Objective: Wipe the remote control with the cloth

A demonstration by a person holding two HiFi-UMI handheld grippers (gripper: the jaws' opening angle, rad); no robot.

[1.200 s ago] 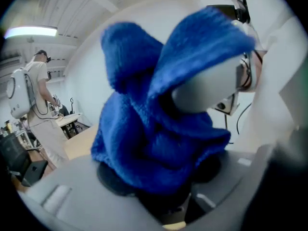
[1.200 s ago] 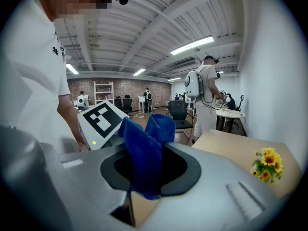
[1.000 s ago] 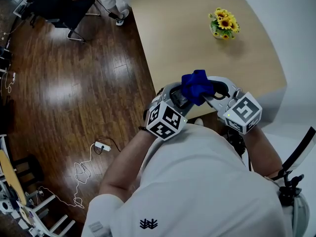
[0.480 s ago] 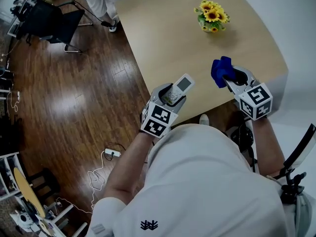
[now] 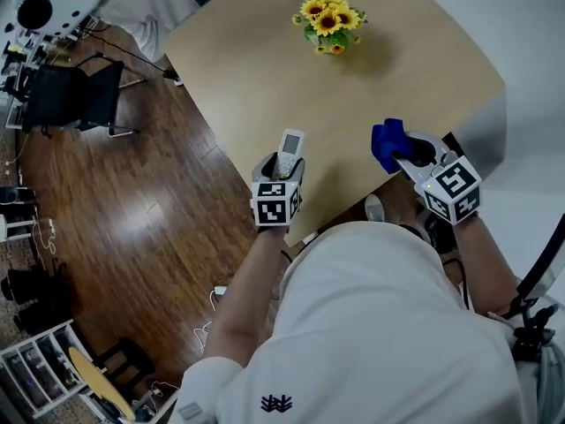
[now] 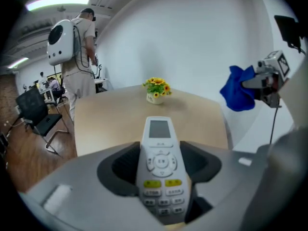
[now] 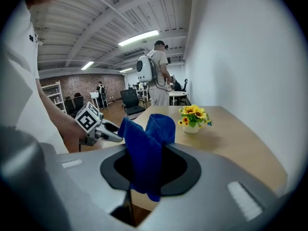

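My left gripper (image 5: 282, 160) is shut on a white remote control (image 5: 288, 151), held over the near left edge of the wooden table (image 5: 265, 60). In the left gripper view the remote control (image 6: 159, 162) lies between the jaws, screen end forward, buttons up. My right gripper (image 5: 402, 153) is shut on a bunched blue cloth (image 5: 387, 143), held over the table's near right side, well apart from the remote. The cloth (image 7: 147, 148) stands up out of the jaws in the right gripper view, where the left gripper (image 7: 108, 134) shows at left.
A small pot of sunflowers (image 5: 327, 23) stands at the far middle of the table. A black office chair (image 5: 66, 95) sits on the wood floor at left. A person with a white backpack (image 6: 65, 37) stands beyond the table. Cables (image 5: 207, 325) lie on the floor near my feet.
The two grippers have drawn apart: the left one with the remote moved left and down toward the table edge, the right one with the cloth swung right. The cloth no longer covers the remote.
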